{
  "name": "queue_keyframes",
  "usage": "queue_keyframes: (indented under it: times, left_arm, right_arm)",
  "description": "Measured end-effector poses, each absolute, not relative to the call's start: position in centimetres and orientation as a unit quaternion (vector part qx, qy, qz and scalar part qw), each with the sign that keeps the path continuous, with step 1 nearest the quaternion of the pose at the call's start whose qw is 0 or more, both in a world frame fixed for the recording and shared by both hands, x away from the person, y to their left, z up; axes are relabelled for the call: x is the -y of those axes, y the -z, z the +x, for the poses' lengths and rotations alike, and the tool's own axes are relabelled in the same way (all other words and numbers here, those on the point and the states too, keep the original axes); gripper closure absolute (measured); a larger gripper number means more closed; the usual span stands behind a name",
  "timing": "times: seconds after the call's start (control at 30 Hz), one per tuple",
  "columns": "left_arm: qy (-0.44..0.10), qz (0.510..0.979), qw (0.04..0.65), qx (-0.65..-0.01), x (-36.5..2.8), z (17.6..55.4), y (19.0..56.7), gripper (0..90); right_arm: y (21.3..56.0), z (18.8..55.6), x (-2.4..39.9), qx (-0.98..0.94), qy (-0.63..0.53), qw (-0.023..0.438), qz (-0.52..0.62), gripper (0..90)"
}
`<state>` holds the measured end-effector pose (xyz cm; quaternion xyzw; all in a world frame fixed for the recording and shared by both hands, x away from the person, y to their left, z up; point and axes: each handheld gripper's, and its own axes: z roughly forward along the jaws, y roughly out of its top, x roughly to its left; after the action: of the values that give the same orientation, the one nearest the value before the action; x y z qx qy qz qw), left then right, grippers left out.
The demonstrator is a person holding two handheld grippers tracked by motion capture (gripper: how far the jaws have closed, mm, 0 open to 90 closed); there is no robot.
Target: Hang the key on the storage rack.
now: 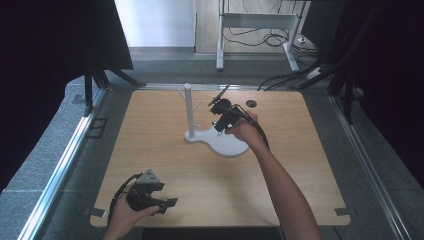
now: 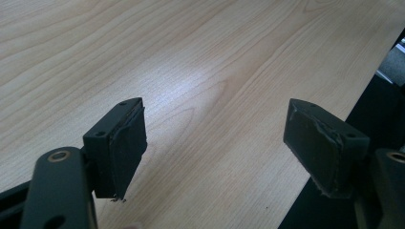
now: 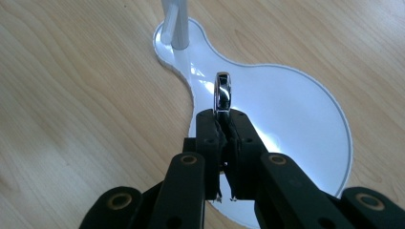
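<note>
A white stand has a pear-shaped base (image 1: 227, 142) (image 3: 286, 109) and an upright post (image 1: 188, 107) (image 3: 174, 24) with short pegs, near the middle of the wooden table. My right gripper (image 1: 220, 114) (image 3: 223, 119) hovers over the base, just right of the post. It is shut on a shiny metal ring (image 3: 223, 93) that sticks up edge-on from between its pads. My left gripper (image 1: 167, 204) (image 2: 215, 143) rests near the table's front left edge. Its jaws stand wide apart with only bare wood between them.
A small black round grommet (image 1: 251, 103) sits in the table near the far edge. Metal rails (image 1: 65, 160) run along both sides of the table. A white desk frame (image 1: 257, 22) and loose cables (image 1: 280, 80) lie on the floor beyond. The front edge (image 2: 334, 129) is close to my left gripper.
</note>
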<state>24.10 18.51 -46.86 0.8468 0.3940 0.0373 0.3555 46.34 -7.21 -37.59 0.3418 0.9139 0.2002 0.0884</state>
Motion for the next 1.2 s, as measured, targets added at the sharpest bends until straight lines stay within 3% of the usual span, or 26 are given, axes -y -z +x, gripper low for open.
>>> queue_keyframes:
  times: [0.7,1.2]
  left_arm:
    - [-0.036,0.846,0.359,-0.392,-18.6,24.1,46.8,23.0]
    - [-0.034,0.844,0.361,-0.394,-18.8,24.1,46.9,23.0]
  right_arm:
    - [36.4,48.5,5.6,-0.907,-0.207,0.102,0.351,84.3]
    - [36.5,51.3,5.5,-0.902,-0.205,0.084,0.370,84.2]
